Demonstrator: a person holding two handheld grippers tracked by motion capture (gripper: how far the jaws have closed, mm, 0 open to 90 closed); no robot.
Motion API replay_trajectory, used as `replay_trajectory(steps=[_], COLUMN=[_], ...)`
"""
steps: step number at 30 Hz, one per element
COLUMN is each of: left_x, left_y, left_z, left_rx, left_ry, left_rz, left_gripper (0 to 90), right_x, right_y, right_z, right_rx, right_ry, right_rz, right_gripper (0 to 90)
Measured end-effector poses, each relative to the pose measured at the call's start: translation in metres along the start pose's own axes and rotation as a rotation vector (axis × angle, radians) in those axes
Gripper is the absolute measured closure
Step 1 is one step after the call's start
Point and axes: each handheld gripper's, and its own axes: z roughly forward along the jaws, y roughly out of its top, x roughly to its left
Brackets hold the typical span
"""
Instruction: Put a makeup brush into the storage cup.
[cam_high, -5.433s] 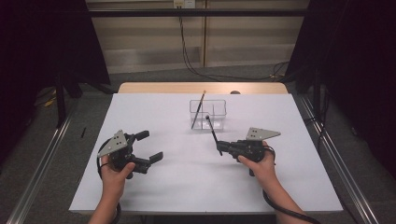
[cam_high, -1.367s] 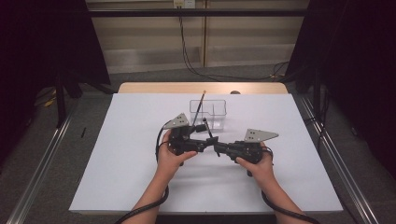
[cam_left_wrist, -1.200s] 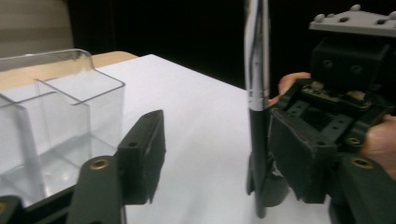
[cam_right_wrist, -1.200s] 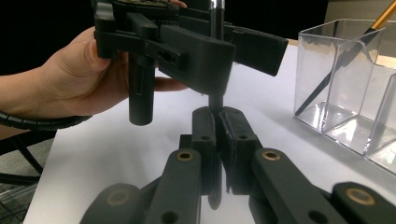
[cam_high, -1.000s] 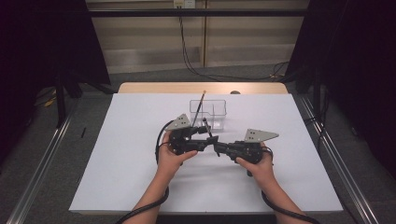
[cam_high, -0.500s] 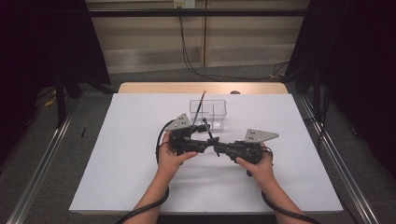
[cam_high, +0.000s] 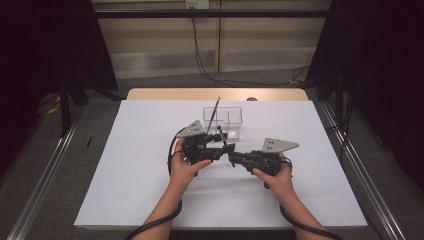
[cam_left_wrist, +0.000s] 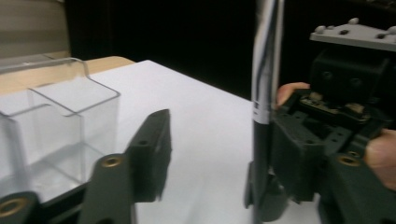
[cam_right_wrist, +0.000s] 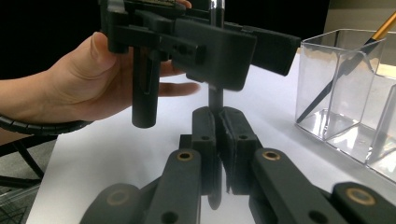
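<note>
Two grippers meeting just in front of clear plastic two-compartment holder. Right gripper clenching slim black pen upright; left gripper gaping around it. Risk: pen tilting, slipping if handover mistimed.

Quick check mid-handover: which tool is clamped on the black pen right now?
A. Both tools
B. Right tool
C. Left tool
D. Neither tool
B: in the right gripper view the right tool has its jaws shut on the black pen, while the left tool stands open beside it.
</note>
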Motion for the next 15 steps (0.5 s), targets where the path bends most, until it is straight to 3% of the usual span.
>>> replay_trajectory(steps=[2,5,7,10,15], left_x=[0.0004,-0.0010,-0.0007,-0.0014,0.0006], left_y=[-0.0020,-0.0031,-0.0031,-0.0024,-0.0022], left_z=[0.0002,0.0020,0.0023,0.0028,0.0011], left_rx=[-0.018,-0.031,-0.032,-0.035,-0.076], left_ry=[-0.038,-0.059,-0.080,-0.093,-0.108], left_rz=[-0.025,-0.012,-0.039,-0.037,-0.070], left_gripper=[56.6,68.4,76.1,81.4,82.0], right_x=[-0.0002,-0.0018,-0.0021,-0.0025,-0.0024], right_y=[-0.0002,-0.0015,-0.0018,-0.0020,-0.0012], right_z=[0.0000,-0.0002,-0.0008,-0.0010,-0.0017], right_rx=[0.005,-0.003,-0.002,-0.005,-0.015], right_ry=[-0.008,-0.013,-0.017,-0.021,-0.025], right_rz=[-0.001,0.012,0.014,0.014,0.014], right_gripper=[84.7,84.7,84.7,84.7,84.7])
